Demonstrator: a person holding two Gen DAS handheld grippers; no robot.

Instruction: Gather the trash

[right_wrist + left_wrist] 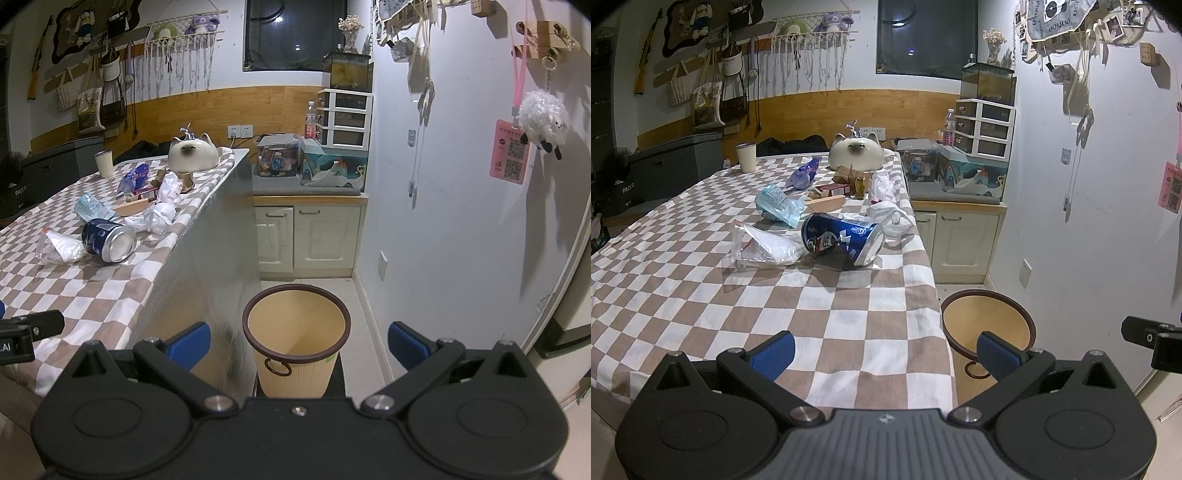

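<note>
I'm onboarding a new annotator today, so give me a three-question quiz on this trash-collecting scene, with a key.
1. True or false: the blue can stands upright on the checkered tablecloth.
2. Multiple choice: the waste bin is (A) on the table, (B) on the floor beside the table, (C) inside the cabinet.
3. Fill in: the left gripper and right gripper both hold ____.

Key
1. False: it lies on its side, next to a clear plastic bag.
2. B; nothing shows inside it.
3. Nothing: both sets of jaws stand wide open.
</note>
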